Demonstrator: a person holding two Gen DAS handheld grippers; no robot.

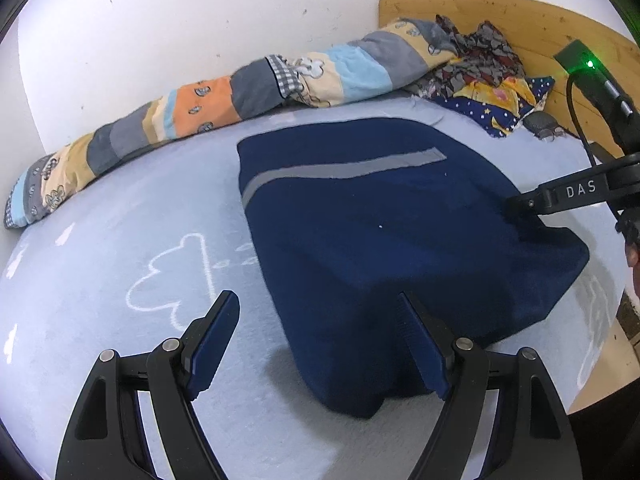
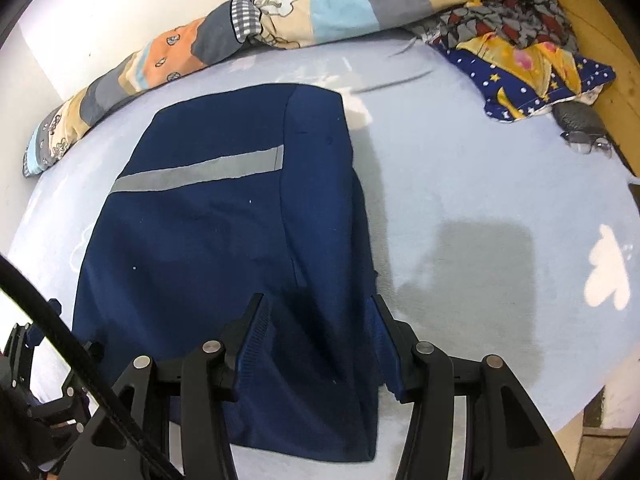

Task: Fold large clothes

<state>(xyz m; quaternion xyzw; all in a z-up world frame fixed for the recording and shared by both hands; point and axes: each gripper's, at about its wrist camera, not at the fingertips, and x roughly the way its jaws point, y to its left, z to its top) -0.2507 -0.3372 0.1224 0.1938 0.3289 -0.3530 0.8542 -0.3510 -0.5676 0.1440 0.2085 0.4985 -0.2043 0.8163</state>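
Observation:
A navy garment [image 1: 380,220] with a grey reflective stripe [image 1: 340,168] lies folded flat on the light blue sheet [image 1: 100,220]. My left gripper [image 1: 320,316] is open wide at the garment's near corner. Its right finger is over the cloth and its left finger is over bare sheet. In the right wrist view the same garment [image 2: 220,232] fills the left half. My right gripper [image 2: 318,312] stands half open over its near right edge, one finger on the cloth and the other at the hem, with the cloth flat and not pinched. The right gripper's finger [image 1: 560,194] touches the garment's right side.
A rolled patchwork quilt [image 1: 240,92] lies along the white wall. A heap of patterned clothes [image 1: 480,60] and a starry blue cloth [image 2: 540,76] sit by the wooden headboard [image 1: 500,12]. Glasses [image 2: 588,144] lie near it. Bare sheet [image 2: 480,200] stretches right of the garment.

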